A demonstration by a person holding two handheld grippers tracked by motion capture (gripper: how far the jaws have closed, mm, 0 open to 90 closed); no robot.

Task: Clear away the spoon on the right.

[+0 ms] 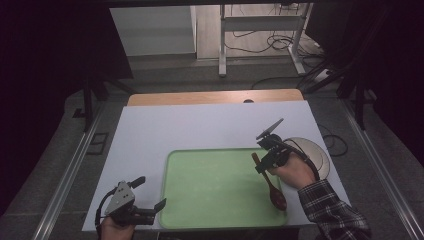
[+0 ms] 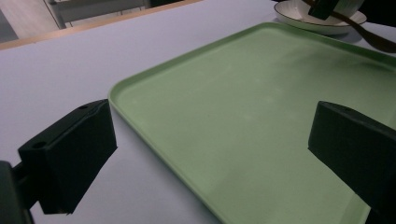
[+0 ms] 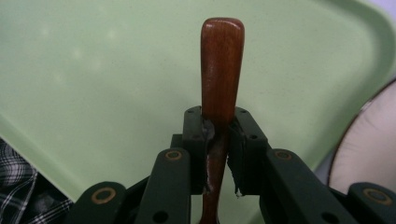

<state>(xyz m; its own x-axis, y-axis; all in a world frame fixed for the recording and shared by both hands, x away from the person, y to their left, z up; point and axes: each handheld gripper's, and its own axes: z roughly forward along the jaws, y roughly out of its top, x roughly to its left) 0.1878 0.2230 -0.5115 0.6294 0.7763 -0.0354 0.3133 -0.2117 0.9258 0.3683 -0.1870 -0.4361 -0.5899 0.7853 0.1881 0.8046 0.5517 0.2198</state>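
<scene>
Wooden and dark brown, the long-handled spoon (image 1: 270,182) is pinched by its handle between the pressed-together jaws of the right gripper (image 1: 263,161), the rounded handle end poking out past the pads (image 3: 240,140) in the right gripper view, the bowl end trailing back below the hand and hanging over the near right corner of the pale green rectangular plastic tray (image 1: 200,200). My read: the spoon is being brought down to rest on that tray, and doing it well means lowering gently, letting the bowl end touch first, levelling the handle onto the flat bed rather than the raised rim, and only then easing the pads apart so it doesn't roll or skid. Just behind and to the outside of this claw sits the round white bowl with a dark rim (image 1: 317,152), close enough that the wrist should keep clear of it. Over on the other side, the left gripper (image 1: 152,192) hovers with jaws spread wide and nothing between them, tips just at the tray's near left edge. Count: one spoon, one tray, one bowl, two grippers.
</scene>
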